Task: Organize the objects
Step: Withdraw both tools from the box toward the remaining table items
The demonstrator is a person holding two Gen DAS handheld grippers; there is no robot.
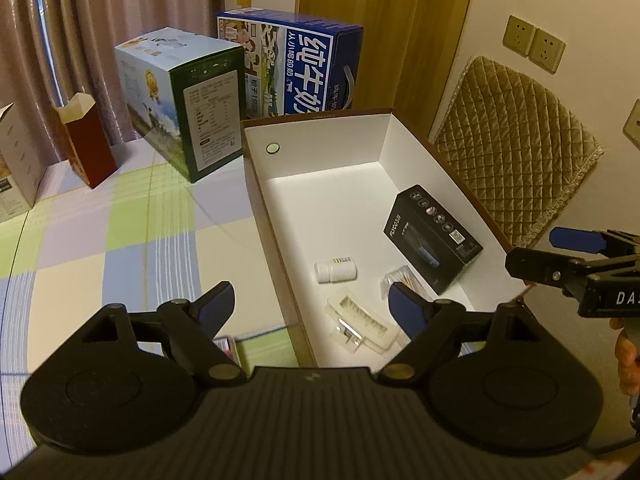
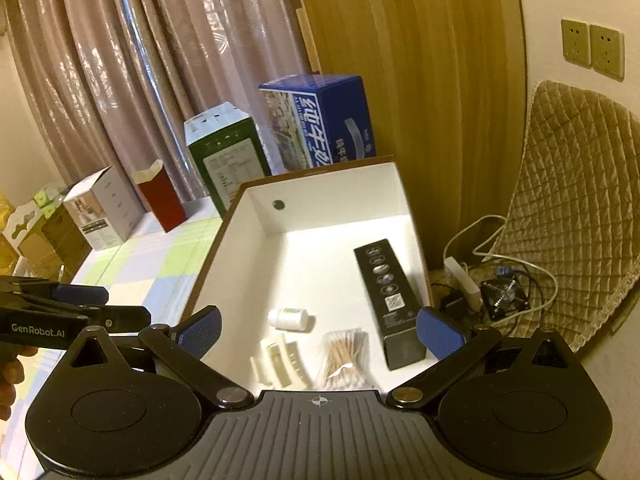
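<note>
White inside and brown outside, the open box sits on the checked table. It holds a black carton at 3 o'clock, a white bottle lying near the middle, a bag of cotton swabs just below the carton, and a clear plastic pack at 6 o'clock. The left gripper hovers over the box's near edge, fingers wide and empty. The right gripper hangs above the near end, fingers fully spread, holding nothing. Milk cartons stand at 12 o'clock behind the box.
</note>
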